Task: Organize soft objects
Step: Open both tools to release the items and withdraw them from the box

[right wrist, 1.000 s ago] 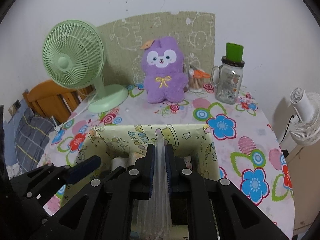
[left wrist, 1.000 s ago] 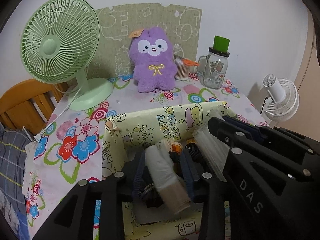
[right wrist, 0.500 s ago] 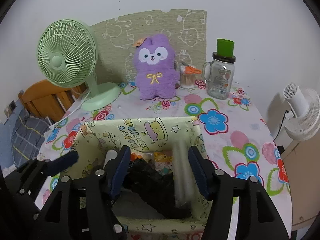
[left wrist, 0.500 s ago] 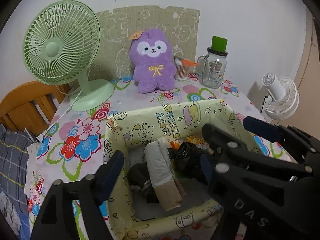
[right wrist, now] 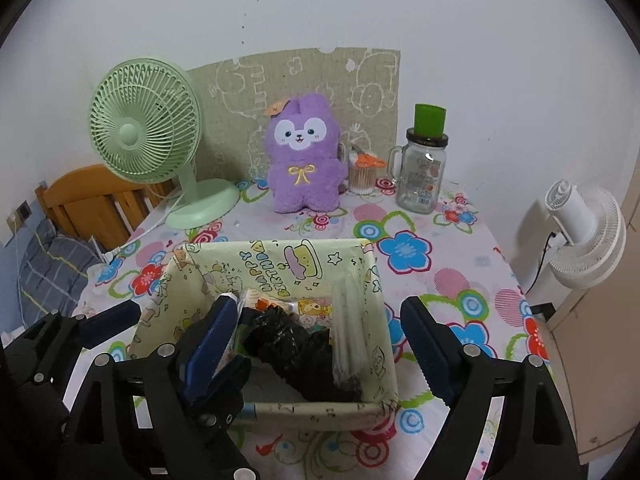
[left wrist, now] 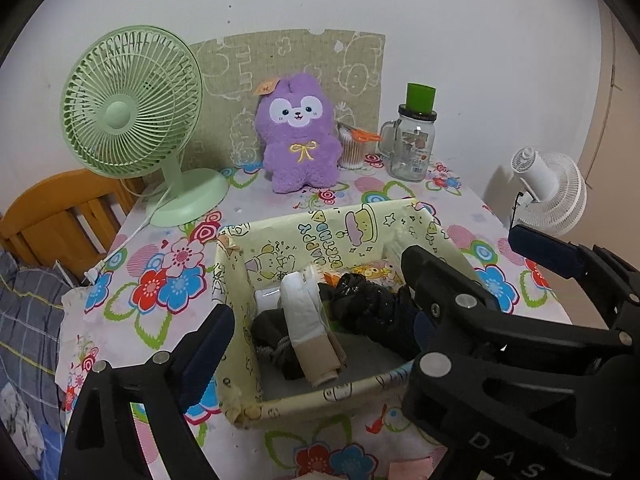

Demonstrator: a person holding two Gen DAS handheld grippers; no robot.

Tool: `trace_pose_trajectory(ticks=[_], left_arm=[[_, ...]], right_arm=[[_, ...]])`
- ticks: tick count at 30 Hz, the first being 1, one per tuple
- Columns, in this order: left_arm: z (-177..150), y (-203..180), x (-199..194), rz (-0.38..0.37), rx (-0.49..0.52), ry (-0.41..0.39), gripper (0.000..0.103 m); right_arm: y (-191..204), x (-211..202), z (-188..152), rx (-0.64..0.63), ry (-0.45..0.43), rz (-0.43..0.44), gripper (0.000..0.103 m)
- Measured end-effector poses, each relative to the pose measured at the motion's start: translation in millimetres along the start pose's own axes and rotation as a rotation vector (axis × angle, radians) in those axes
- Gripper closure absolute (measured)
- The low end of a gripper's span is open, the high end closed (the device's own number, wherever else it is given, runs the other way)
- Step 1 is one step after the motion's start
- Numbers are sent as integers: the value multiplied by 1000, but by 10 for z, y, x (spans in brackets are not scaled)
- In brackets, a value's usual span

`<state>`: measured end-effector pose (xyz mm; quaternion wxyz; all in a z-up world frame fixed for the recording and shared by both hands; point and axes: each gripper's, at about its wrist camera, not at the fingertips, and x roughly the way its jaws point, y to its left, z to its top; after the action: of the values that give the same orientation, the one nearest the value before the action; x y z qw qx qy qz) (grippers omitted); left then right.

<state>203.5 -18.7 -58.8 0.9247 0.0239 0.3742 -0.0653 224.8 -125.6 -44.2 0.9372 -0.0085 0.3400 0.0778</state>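
A pale yellow cartoon-print box (left wrist: 304, 236) (right wrist: 280, 258) stands on the flowered table. Inside lie a rolled white and beige sock (left wrist: 308, 324), a crumpled black bag (left wrist: 368, 304) (right wrist: 292, 340) and a clear plastic bundle (right wrist: 348, 328) against the right wall. My left gripper (left wrist: 316, 312) is open and empty above the box's near side. My right gripper (right wrist: 320, 340) is open and empty, its fingers straddling the box. A purple plush bunny (left wrist: 298, 140) (right wrist: 304, 160) sits upright at the back of the table.
A green desk fan (left wrist: 132, 120) (right wrist: 148, 140) stands back left. A glass jar with a green lid (left wrist: 412, 140) (right wrist: 424, 168) and a cup of cotton swabs (right wrist: 362, 174) stand back right. A white fan (right wrist: 584, 232) is off the table's right edge. A wooden bed frame (left wrist: 60, 216) is on the left.
Both grippers opened and pulled back and up. The left let go of the white and beige sock, the right let go of the clear plastic bundle; both now lie in the box.
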Motion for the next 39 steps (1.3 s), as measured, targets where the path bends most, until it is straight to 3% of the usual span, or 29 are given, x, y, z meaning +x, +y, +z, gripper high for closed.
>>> trace_pose_trajectory(ticks=[6,39], left_arm=[[-53,-30,-113,-29,-3,-10,9],[-408,-128,-648,-14,25,-64,8]], right_arm=[[4,-144,-45,0,-6,5,12],[60,-717,-380,14,-42,-3,11]])
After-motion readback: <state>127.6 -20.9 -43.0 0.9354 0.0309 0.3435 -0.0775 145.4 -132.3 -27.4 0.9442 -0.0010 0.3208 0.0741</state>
